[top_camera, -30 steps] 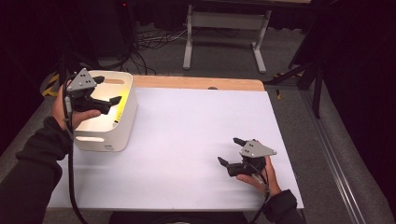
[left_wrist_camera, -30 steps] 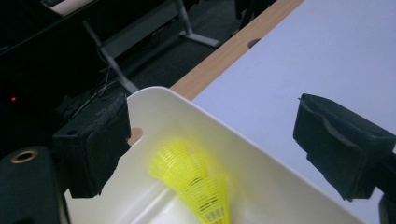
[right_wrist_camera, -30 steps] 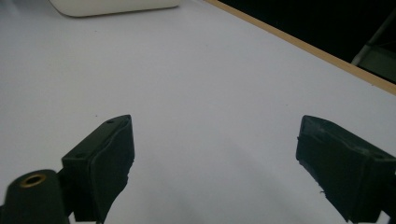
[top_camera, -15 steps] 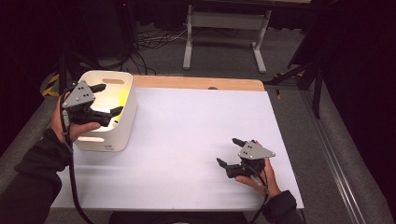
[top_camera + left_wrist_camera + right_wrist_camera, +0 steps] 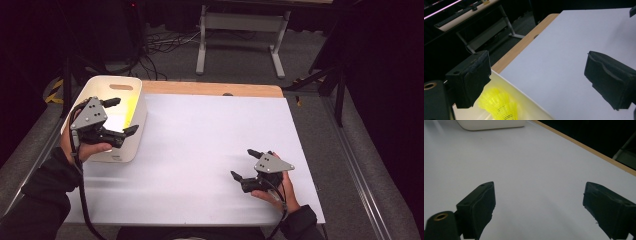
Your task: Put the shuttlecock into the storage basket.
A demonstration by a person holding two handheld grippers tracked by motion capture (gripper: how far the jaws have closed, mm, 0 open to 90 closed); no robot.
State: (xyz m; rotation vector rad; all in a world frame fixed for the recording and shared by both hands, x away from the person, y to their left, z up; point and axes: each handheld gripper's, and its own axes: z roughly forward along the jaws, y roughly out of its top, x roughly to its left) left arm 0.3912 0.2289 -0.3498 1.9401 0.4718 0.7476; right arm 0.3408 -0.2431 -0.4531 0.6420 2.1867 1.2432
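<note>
Over the bin: we hold our left gripper, jaws spread, empty.
Shuttlecocks: yellow, inside the white bin at the table's left; their pointing unclear.
Right gripper: jaws apart, low over the white tabletop.

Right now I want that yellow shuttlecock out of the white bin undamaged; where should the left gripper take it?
Probably by its skirt, from above: the left gripper hangs open over the white bin, whose walls block the sides. The shuttlecock shows its mesh skirt; its cork is hidden.
</note>
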